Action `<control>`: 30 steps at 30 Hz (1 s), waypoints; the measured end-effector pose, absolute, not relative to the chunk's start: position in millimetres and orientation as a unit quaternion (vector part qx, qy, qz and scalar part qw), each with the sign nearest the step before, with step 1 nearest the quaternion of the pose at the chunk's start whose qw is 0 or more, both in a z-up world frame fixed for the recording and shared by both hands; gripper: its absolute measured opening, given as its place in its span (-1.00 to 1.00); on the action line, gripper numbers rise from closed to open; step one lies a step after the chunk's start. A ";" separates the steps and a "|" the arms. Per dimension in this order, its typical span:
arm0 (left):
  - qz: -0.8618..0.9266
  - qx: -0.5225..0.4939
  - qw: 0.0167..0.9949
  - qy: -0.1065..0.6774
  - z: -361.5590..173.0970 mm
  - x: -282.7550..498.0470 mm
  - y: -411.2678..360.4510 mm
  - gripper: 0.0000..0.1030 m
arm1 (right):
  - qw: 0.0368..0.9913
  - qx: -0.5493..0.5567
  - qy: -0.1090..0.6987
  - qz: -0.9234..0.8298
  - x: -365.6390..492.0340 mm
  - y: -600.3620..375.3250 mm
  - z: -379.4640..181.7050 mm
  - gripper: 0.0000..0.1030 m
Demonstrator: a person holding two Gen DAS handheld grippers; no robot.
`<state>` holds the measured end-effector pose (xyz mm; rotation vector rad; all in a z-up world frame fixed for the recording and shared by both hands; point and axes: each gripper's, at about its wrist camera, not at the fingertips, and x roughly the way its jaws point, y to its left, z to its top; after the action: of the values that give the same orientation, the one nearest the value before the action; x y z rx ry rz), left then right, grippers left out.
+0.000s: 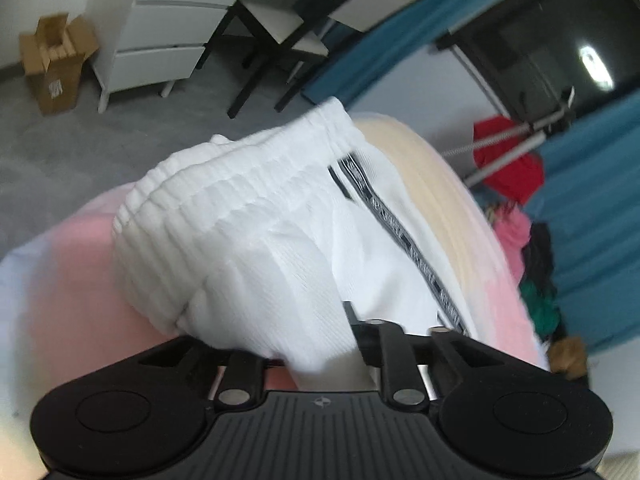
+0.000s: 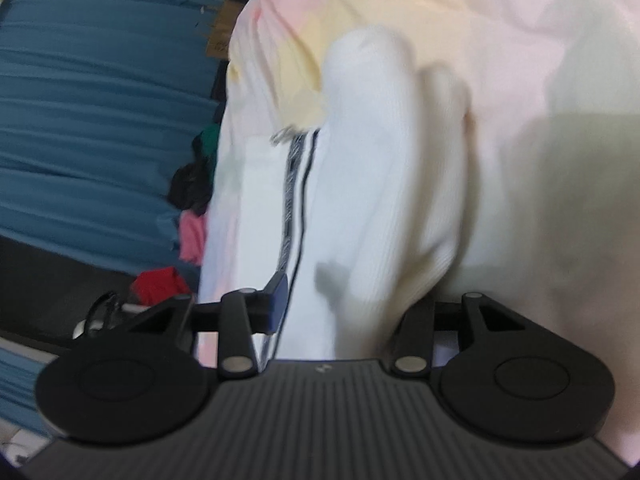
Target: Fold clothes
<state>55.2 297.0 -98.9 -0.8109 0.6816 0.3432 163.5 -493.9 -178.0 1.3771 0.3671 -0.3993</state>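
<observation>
White shorts (image 1: 280, 232) with a ribbed elastic waistband and a black-and-white side stripe lie bunched on a pastel pink and yellow bed sheet (image 1: 72, 280). My left gripper (image 1: 316, 344) is shut on the shorts' fabric, which drapes over its fingers and hides the tips. In the right wrist view the same white shorts (image 2: 360, 200) fill the middle. My right gripper (image 2: 340, 304) has its jaws wide apart with the fabric lying between them; one blue-padded finger (image 2: 278, 296) shows on the left, the other is hidden by cloth.
A heap of coloured clothes (image 1: 532, 264) lies at the bed's edge by a blue curtain (image 1: 592, 216). A white drawer unit (image 1: 160, 40), a chair (image 1: 288, 36) and a cardboard box (image 1: 56, 60) stand on the grey floor beyond.
</observation>
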 end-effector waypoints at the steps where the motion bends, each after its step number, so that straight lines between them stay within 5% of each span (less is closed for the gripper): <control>1: 0.167 -0.369 0.856 0.323 -93.7 52.6 289.8 -0.08 | 0.742 0.622 0.161 -0.192 161.0 -497.1 -177.5 -0.09; 10: 0.204 -0.217 0.902 0.311 -47.2 29.4 224.6 0.55 | 0.727 0.657 0.132 -0.150 164.6 -520.0 -205.2 -0.09; 17: 0.151 -0.145 0.939 0.271 -38.4 24.9 164.0 0.61 | 0.759 0.610 0.135 -0.181 194.4 -516.0 -193.1 -0.17; 24: 0.029 -0.118 0.954 0.276 -76.0 73.0 105.8 0.61 | 0.811 0.513 0.165 -0.226 208.0 -500.4 -172.9 -0.71; 30: 0.011 0.039 0.940 0.338 -136.1 111.2 46.3 0.72 | 0.857 0.425 0.155 -0.248 202.5 -485.4 -147.5 -0.78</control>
<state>111.2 46.3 -136.1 0.0787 0.6902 0.0217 202.5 -485.4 -147.5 0.8932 0.3256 -0.5220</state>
